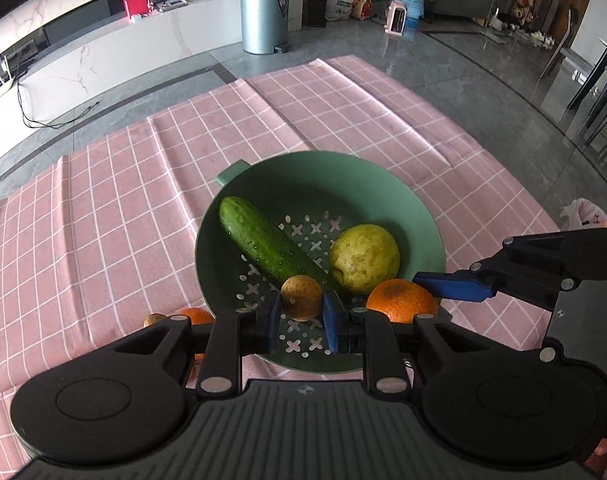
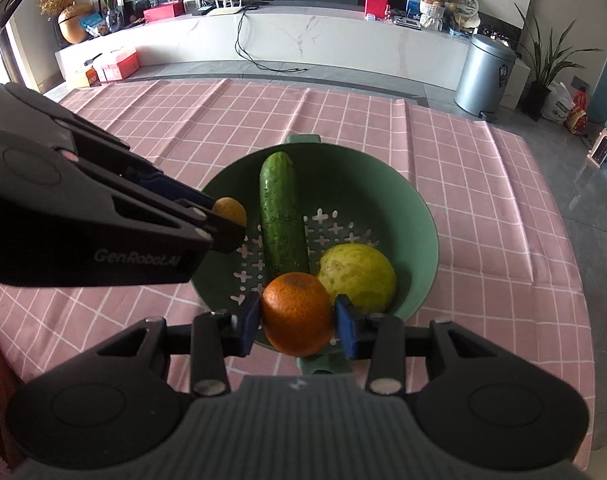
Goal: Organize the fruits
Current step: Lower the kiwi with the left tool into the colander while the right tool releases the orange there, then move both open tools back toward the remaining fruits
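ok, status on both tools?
Left tool shut on small brown fruit. Right tool shut on orange. Both over green colander; cucumber, guava inside.

Colander (image 2: 415,216) on cloth (image 2: 483,208); cucumber (image 2: 281,216) in it, left of pear (image 2: 359,276); bin (image 2: 487,76) far right.

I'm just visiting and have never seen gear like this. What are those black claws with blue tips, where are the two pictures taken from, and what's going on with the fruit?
They are hand-held grippers, one in each of a person's hands, each with a camera looking along its fingers. The left gripper holds a small brownish fruit; the right gripper holds an orange. Both are above a green colander on a pink checked cloth. A cucumber and a yellow-green fruit lie in the colander. Another orange sits on the cloth.
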`<action>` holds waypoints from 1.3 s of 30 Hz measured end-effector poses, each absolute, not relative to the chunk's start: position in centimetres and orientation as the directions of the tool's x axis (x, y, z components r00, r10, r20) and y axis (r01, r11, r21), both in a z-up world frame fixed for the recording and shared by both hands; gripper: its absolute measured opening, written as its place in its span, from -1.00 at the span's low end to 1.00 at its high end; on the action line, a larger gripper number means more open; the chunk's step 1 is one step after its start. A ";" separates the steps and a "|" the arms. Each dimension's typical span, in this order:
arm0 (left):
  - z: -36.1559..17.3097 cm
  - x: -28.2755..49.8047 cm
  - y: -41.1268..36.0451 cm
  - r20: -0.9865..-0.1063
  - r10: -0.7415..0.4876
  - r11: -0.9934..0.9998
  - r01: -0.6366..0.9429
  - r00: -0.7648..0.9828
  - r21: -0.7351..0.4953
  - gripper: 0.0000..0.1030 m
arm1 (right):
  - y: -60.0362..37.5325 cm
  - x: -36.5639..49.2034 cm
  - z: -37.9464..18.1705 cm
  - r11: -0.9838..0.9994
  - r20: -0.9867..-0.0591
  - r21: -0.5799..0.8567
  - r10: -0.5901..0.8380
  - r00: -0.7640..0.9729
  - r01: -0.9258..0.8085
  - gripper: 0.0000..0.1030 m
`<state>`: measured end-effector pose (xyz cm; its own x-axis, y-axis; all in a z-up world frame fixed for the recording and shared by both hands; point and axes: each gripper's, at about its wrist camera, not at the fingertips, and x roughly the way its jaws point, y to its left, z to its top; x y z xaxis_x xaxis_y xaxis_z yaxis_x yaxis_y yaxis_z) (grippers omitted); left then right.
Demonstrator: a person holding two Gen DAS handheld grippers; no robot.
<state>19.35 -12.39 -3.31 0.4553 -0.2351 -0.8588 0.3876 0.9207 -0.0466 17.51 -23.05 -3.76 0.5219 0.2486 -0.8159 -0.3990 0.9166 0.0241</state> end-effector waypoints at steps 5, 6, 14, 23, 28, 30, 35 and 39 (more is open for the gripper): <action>-4.7 20.4 -12.2 -0.878 -0.219 0.919 0.392 0.425 -0.039 -0.51 | -22.7 18.5 -4.5 0.905 -0.825 0.019 0.255 0.504 -0.426 -0.29; -4.9 20.6 -12.2 -0.883 -0.217 0.919 0.393 0.416 -0.040 -0.51 | -22.7 18.7 -4.5 0.902 -0.827 0.024 0.260 0.499 -0.430 -0.29; -6.8 21.8 -12.1 -0.906 -0.204 0.925 0.376 0.370 -0.055 -0.51 | -22.7 20.3 -5.3 0.895 -0.844 0.040 0.268 0.464 -0.445 -0.29; -7.6 22.3 -11.6 -0.914 -0.203 0.931 0.357 0.352 -0.069 -0.50 | -22.3 20.9 -6.2 0.892 -0.860 0.056 0.271 0.433 -0.449 -0.24; -7.4 22.3 -11.4 -0.912 -0.201 0.933 0.353 0.358 -0.067 -0.38 | -22.1 20.9 -5.9 0.892 -0.861 0.055 0.271 0.431 -0.449 -0.22; -7.1 22.2 -11.2 -0.909 -0.202 0.934 0.351 0.365 -0.067 -0.30 | -21.9 20.7 -5.6 0.891 -0.860 0.041 0.262 0.438 -0.452 -0.20; -5.7 21.3 -10.4 -0.886 -0.230 0.937 0.338 0.402 -0.090 -0.15 | -21.8 19.9 -4.6 0.902 -0.844 0.001 0.233 0.483 -0.432 0.14; -4.2 20.1 -9.4 -0.864 -0.229 0.940 0.332 0.448 -0.077 -0.12 | -21.7 19.0 -3.5 0.913 -0.821 0.008 0.240 0.518 -0.409 0.14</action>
<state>20.07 -9.37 -4.25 0.4476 -0.2294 -0.8643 0.3323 0.9400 -0.0774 18.97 -21.68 -3.53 0.5183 0.2396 -0.8210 -0.4090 0.9125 0.0081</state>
